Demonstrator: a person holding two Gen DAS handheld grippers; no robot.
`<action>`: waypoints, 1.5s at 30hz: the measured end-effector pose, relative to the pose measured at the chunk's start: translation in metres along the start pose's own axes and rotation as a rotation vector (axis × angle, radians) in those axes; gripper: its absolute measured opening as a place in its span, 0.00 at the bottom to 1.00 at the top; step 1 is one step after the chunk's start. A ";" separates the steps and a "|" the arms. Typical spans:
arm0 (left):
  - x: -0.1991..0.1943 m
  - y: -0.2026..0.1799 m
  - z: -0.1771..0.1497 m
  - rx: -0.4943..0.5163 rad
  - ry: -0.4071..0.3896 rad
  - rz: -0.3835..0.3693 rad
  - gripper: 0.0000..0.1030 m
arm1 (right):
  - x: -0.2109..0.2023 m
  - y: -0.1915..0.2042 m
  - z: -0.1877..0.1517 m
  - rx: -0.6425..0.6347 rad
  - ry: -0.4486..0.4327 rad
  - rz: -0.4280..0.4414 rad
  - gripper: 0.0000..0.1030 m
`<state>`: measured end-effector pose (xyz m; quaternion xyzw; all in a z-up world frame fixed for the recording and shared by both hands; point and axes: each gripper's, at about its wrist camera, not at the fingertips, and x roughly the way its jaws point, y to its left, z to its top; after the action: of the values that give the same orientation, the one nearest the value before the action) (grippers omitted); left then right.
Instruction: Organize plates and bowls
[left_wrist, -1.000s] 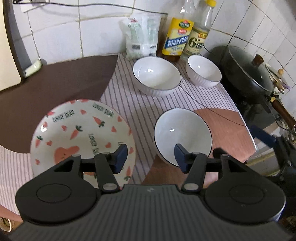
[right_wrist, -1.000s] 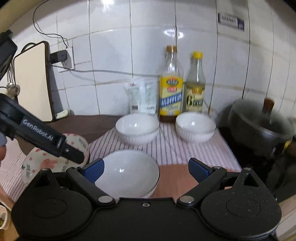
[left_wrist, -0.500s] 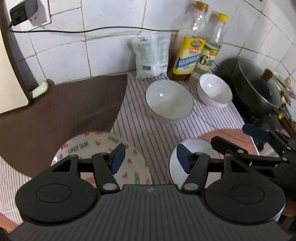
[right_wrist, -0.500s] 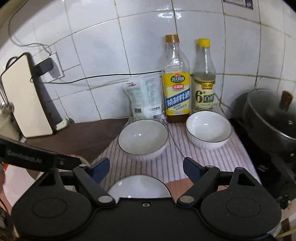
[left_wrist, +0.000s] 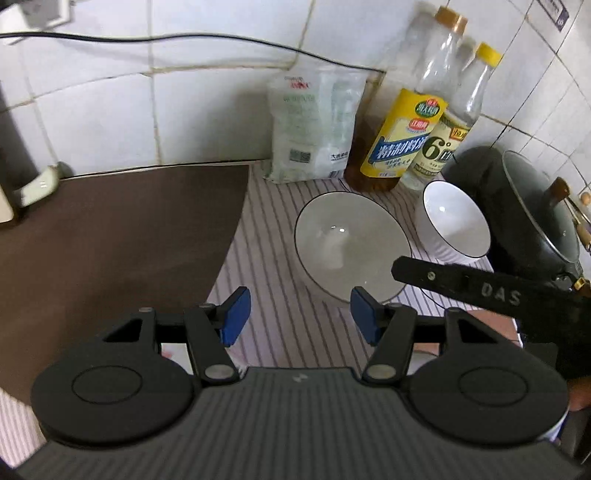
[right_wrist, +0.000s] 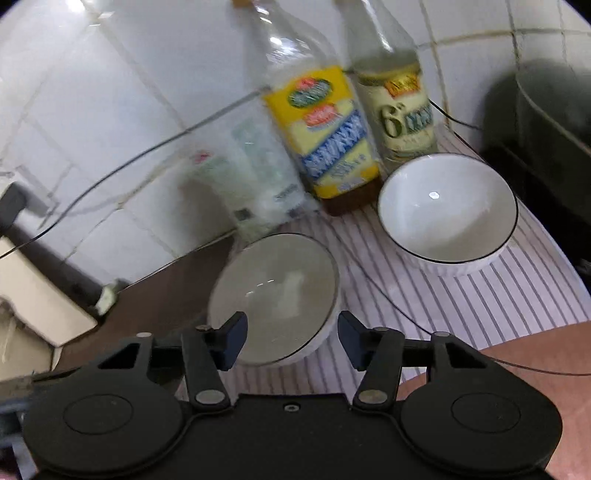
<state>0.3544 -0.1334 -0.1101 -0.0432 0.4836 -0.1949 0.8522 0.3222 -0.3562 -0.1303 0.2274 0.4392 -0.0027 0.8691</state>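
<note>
On the striped tabletop (right_wrist: 498, 295), the right gripper (right_wrist: 291, 341), empty, jaws closing, straddles the near bowl's (right_wrist: 273, 295) rim; pinching off-centre could tip it into the bottles (right_wrist: 325, 136).

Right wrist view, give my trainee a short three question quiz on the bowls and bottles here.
1. True or false: the larger bowl is stacked inside the smaller bowl.
2. Which stands directly behind the smaller bowl? A) the yellow-label bottle B) the bottle marked 6 C) the white bag
3. Fill in: between the pads of the right hand-held gripper shows the near ____ of the larger bowl.

Key: 1 false, they sit apart on the striped cloth; 2 B; 3 rim.
</note>
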 end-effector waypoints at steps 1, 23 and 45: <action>0.008 -0.001 0.002 0.003 0.006 0.001 0.56 | 0.005 -0.002 0.001 0.008 0.003 -0.011 0.58; 0.089 0.004 0.009 -0.044 0.088 -0.012 0.13 | 0.040 -0.020 0.005 -0.023 -0.002 -0.019 0.15; -0.044 -0.015 -0.024 0.118 -0.005 -0.002 0.13 | -0.074 0.010 -0.037 0.016 -0.102 0.056 0.15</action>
<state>0.3098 -0.1277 -0.0833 0.0062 0.4691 -0.2239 0.8543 0.2504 -0.3467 -0.0884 0.2462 0.3879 0.0065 0.8882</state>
